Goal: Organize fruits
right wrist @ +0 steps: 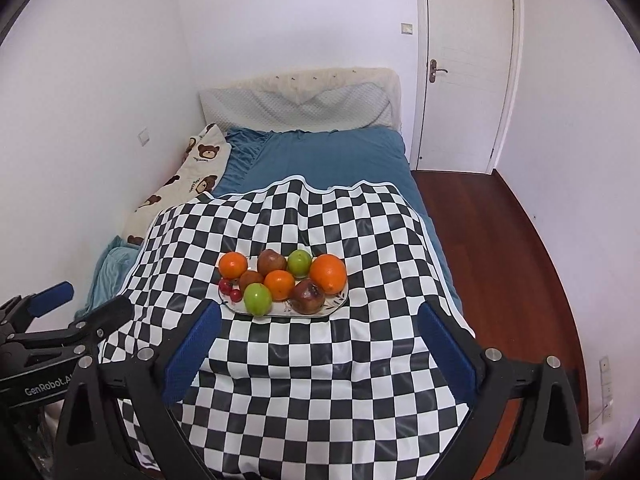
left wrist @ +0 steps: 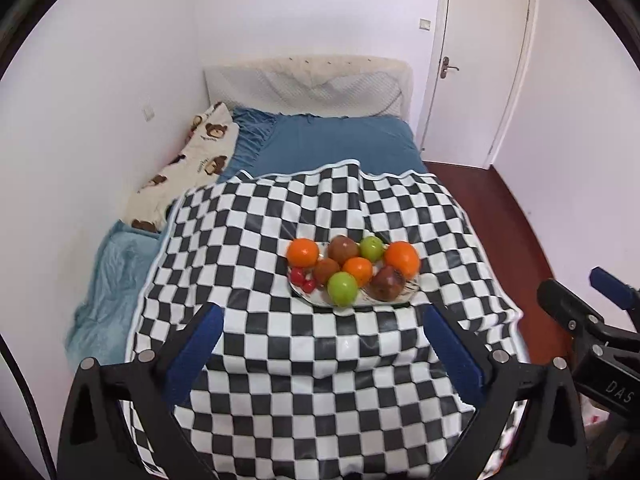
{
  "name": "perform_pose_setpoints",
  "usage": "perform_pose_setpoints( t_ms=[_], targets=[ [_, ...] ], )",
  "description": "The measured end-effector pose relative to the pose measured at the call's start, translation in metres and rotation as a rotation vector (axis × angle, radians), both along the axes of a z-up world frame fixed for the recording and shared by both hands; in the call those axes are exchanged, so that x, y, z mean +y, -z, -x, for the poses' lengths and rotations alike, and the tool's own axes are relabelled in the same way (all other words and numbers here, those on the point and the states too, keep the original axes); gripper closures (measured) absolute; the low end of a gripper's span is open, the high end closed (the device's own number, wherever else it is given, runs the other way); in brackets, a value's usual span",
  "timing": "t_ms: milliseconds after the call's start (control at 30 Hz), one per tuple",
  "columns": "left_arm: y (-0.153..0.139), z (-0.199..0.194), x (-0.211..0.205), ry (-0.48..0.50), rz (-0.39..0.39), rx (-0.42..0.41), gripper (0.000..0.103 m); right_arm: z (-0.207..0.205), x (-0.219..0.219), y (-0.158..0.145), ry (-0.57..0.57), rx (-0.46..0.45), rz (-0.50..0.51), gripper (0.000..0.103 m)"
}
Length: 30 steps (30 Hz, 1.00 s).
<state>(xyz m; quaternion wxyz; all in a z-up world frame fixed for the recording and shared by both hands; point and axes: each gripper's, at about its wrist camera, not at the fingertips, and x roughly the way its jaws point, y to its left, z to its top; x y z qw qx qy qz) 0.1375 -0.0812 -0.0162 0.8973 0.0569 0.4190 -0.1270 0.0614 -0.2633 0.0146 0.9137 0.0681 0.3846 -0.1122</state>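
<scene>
A white plate (left wrist: pixel 408 295) (right wrist: pixel 340 302) sits on a black-and-white checkered cloth (left wrist: pixel 280 360) (right wrist: pixel 320 360) on the bed. It holds three oranges (left wrist: pixel 402 259) (right wrist: pixel 328 273), two green apples (left wrist: pixel 342 289) (right wrist: pixel 258 299), brown-red fruits (left wrist: pixel 386 283) (right wrist: pixel 307 297) and small red cherries (left wrist: pixel 301 279) (right wrist: pixel 229 289). My left gripper (left wrist: pixel 326 350) is open and empty, short of the plate. My right gripper (right wrist: pixel 320 346) is open and empty, also short of the plate. Each gripper shows at the edge of the other's view.
The bed has a blue sheet (left wrist: pixel 340 140), a bear-print blanket (left wrist: pixel 188 160) along the left wall and a pillow (left wrist: pixel 320 92) at the head. A white door (left wrist: pixel 480 60) and red-brown floor (right wrist: pixel 500 260) lie to the right.
</scene>
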Motion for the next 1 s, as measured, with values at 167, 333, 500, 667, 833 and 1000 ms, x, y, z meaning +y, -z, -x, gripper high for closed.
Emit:
perform_pose_setpoints(
  t_ms=[167,333,500,667,833,1000],
  targets=[
    [0.012,-0.018,-0.001,-0.028,-0.008,-0.008,0.0,-0.014,-0.003,0.017,0.013,-0.02,0.034,0.002],
    [0.024,-0.034,-0.004,-0.043,-0.021,-0.02,0.0,-0.03,-0.01,0.032,0.029,-0.037,0.048,0.002],
    [0.04,-0.049,-0.01,-0.04,-0.034,0.009,0.0,-0.045,-0.016,0.05,0.043,-0.021,0.057,0.002],
    [0.054,-0.055,-0.018,-0.031,-0.056,0.023,0.0,-0.056,-0.02,0.066,0.048,0.01,0.058,0.002],
    [0.064,-0.06,-0.021,-0.03,-0.059,0.042,0.0,-0.063,-0.023,0.078,0.051,0.031,0.053,0.002],
    [0.069,-0.063,-0.021,-0.034,-0.06,0.052,0.0,-0.066,-0.025,0.084,0.054,0.046,0.046,0.002]
  ],
)
